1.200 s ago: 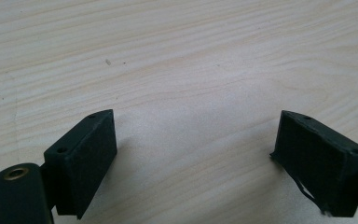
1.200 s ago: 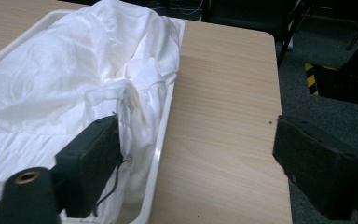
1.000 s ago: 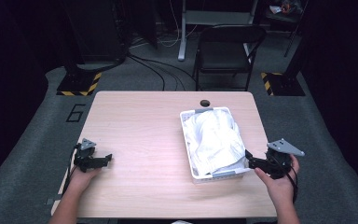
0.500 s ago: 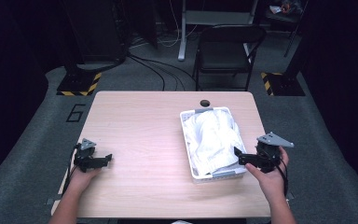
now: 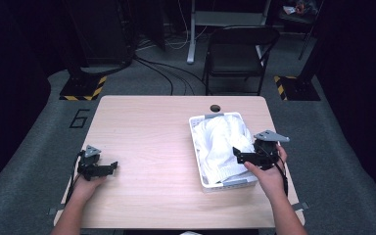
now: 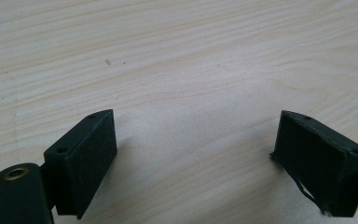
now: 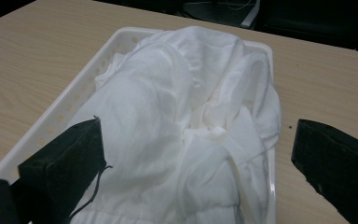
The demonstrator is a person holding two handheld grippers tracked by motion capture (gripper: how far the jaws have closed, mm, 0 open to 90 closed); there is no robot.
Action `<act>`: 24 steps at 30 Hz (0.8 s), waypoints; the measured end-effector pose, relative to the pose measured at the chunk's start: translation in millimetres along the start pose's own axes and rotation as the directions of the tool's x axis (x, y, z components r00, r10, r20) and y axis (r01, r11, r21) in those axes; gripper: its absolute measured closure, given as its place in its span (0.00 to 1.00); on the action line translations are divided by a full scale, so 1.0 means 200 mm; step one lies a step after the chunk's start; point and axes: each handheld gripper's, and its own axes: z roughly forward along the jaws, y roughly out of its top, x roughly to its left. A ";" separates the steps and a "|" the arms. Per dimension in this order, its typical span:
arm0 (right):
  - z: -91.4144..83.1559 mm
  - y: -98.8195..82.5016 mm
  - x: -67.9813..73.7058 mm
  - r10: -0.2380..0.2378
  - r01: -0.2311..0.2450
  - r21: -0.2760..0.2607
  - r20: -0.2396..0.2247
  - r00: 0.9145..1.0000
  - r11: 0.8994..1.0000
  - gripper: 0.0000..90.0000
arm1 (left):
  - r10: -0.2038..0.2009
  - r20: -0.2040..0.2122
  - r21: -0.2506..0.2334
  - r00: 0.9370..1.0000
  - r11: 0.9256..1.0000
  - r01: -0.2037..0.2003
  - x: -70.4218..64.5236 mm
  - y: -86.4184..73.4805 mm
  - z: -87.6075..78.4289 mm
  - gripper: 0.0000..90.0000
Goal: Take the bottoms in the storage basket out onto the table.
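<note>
The right gripper (image 5: 238,155), jaws wide and just eased in a touch with nothing between them, has come over the basket (image 5: 196,147) above the white cloth (image 5: 223,144), likely poised to grab it, while the left gripper (image 5: 108,168) rests open on the table (image 5: 156,127).

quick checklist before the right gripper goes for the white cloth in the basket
1. Right gripper jaws open, nothing between them: ok; they have just been opening and closing a little.
2. Right gripper over the white cloth: ok.
3. White cloth lies inside the white basket: ok, though heaped above the rim.
4. Basket fully on the table: ok.
5. Left gripper open, parked on bare wood away from the basket: ok.
6. Which fold the jaws would pinch: cannot tell.
</note>
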 end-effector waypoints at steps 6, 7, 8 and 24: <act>0.05 0.08 0.04 -0.045 0.046 -0.016 0.001 0.999 0.999 0.09 | 0.001 0.001 0.004 1.000 1.000 -0.001 0.00 0.00 0.00 0.14; 0.06 0.10 0.05 -0.045 0.045 -0.016 0.000 0.999 0.999 0.10 | 0.001 0.001 0.004 1.000 1.000 -0.001 0.00 0.00 0.00 0.14; 0.07 0.11 0.05 -0.049 0.049 -0.019 0.001 0.999 0.999 0.11 | 0.002 0.002 0.007 1.000 1.000 -0.002 0.00 0.00 0.00 0.14; 0.24 0.24 0.11 -0.088 0.088 0.021 -0.027 0.996 0.996 0.14 | 0.001 0.002 0.006 1.000 1.000 -0.001 0.00 0.00 0.00 0.14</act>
